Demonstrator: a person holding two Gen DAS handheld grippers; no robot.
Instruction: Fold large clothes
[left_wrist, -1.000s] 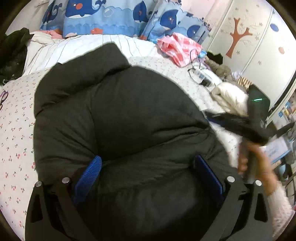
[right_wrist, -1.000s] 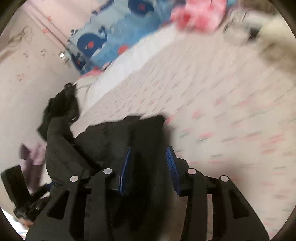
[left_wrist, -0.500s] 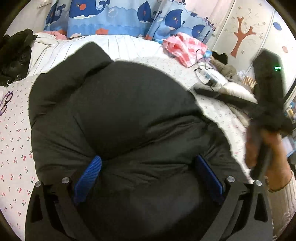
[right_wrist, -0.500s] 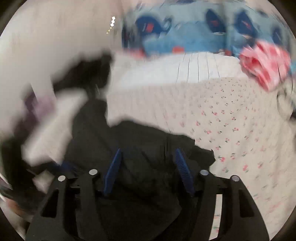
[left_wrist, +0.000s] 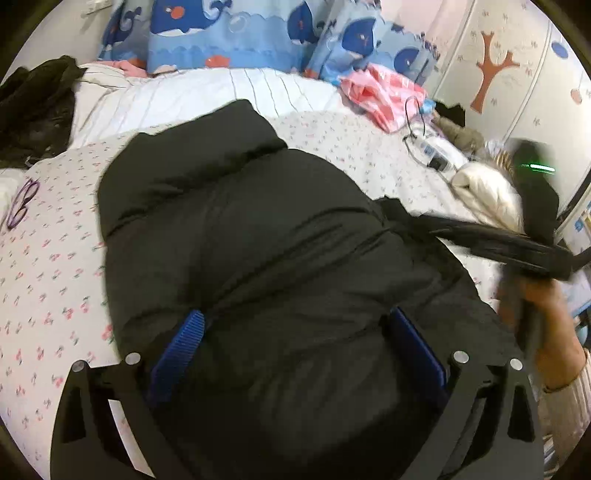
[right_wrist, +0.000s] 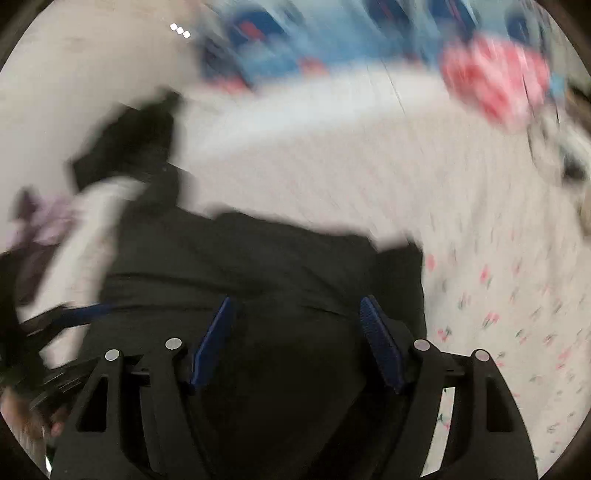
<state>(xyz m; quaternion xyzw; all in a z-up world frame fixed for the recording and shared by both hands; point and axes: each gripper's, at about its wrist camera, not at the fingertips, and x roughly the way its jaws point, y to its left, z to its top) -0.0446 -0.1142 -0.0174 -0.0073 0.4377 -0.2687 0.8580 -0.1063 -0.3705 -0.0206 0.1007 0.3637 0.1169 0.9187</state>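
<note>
Black padded jacket (left_wrist: 258, 258) lies on cherry-print bedsheet (left_wrist: 48, 266); whale-print curtains (left_wrist: 236, 33) behind. Left gripper (left_wrist: 295, 343) and right gripper (right_wrist: 295, 332) both spread wide over jacket fabric.

Left gripper (left_wrist: 295, 328): jaws spread wide, blue pads (left_wrist: 177, 354) set far apart, pointing forward and down. Right gripper (right_wrist: 297, 325): jaws parted, narrower gap, view motion-blurred. Right hand (left_wrist: 550, 332) grips handle at right edge of left view, wrist bent, sleeve cuff visible.
</note>
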